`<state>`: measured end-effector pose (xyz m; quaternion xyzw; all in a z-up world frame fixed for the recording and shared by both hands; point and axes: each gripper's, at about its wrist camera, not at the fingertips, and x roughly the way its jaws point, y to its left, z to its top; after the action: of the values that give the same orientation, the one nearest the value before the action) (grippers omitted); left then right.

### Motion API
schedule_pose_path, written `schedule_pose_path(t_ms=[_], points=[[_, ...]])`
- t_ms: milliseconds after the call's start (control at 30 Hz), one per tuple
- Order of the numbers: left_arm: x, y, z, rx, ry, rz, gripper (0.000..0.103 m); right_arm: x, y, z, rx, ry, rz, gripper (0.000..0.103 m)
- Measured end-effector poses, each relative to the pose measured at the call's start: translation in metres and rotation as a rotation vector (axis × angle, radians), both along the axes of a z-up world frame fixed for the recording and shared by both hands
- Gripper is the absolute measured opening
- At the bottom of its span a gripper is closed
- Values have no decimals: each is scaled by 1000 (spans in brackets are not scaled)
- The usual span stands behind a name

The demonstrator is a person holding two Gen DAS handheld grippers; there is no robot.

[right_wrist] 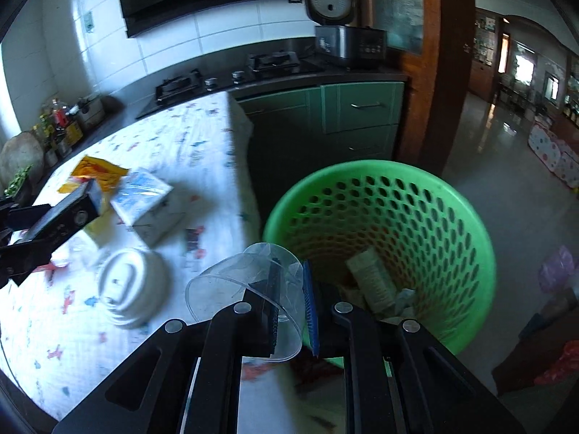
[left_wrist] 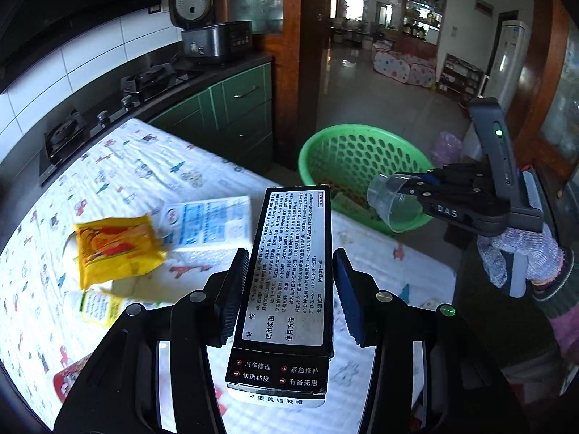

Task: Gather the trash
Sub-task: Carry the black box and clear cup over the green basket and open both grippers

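Note:
My left gripper [left_wrist: 289, 289] is shut on a long black glue box [left_wrist: 286, 282] with a white label, held above the table. It also shows in the right wrist view [right_wrist: 68, 217]. My right gripper [right_wrist: 289, 303] is shut on the wall of a clear plastic cup [right_wrist: 242, 289], at the rim of the green perforated basket [right_wrist: 452, 224]. The cup [left_wrist: 391, 202] and basket [left_wrist: 325, 152] show in the left wrist view too. The basket holds a carton and some scraps.
On the patterned tablecloth [left_wrist: 152, 159] lie a yellow packet [left_wrist: 115, 249], a white-and-blue box [left_wrist: 210, 224] and small wrappers. A white lidded bowl [right_wrist: 130, 285] sits near the table edge. A stove and rice cooker [left_wrist: 213, 36] stand behind.

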<state>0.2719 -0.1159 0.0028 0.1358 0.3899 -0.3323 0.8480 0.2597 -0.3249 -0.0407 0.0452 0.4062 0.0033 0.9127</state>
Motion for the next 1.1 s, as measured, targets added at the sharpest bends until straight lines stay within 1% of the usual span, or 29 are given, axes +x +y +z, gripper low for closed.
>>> schedule_pose_path(t_ms=[200,267,300,333,367,433,500,600,667,733,867,933,1100], points=[[9,-39,-3,-8,17,-32,47,11,-42,-16,-23,39,-76,14],[13,-52,-4,-11,25,-40,47,13,-52,-19,-22,42,-94,16],[15,-59,-4,-12,27,-44,47,14,-57,-20,-21,44,-103,19],[17,-65,-4,-11,27,-47,47,15,-63,-22,-22,43,-119,26],[19,-73,-5,-10,27,-49,47,15,-67,-22,-22,41,-127,28],[25,-85,-7,-10,39,-53,47,15,-75,-24,-30,40,-141,37],[29,-97,-9,-7,48,-53,47,15,-81,-25,-32,41,-149,38],[38,-113,-13,-7,63,-51,47,14,-88,-27,-34,38,-156,44],[41,-124,-15,-10,75,-48,47,11,-92,-27,-39,35,-161,44],[45,-135,-18,-14,87,-49,47,8,-96,-26,-37,32,-163,49],[50,-154,-27,-4,108,-45,48,-1,-101,-23,-42,17,-170,53],[51,-162,-32,3,115,-39,48,-6,-104,-21,-40,10,-174,57],[61,-182,-47,14,138,-24,50,-18,-110,-19,-33,1,-179,63]])
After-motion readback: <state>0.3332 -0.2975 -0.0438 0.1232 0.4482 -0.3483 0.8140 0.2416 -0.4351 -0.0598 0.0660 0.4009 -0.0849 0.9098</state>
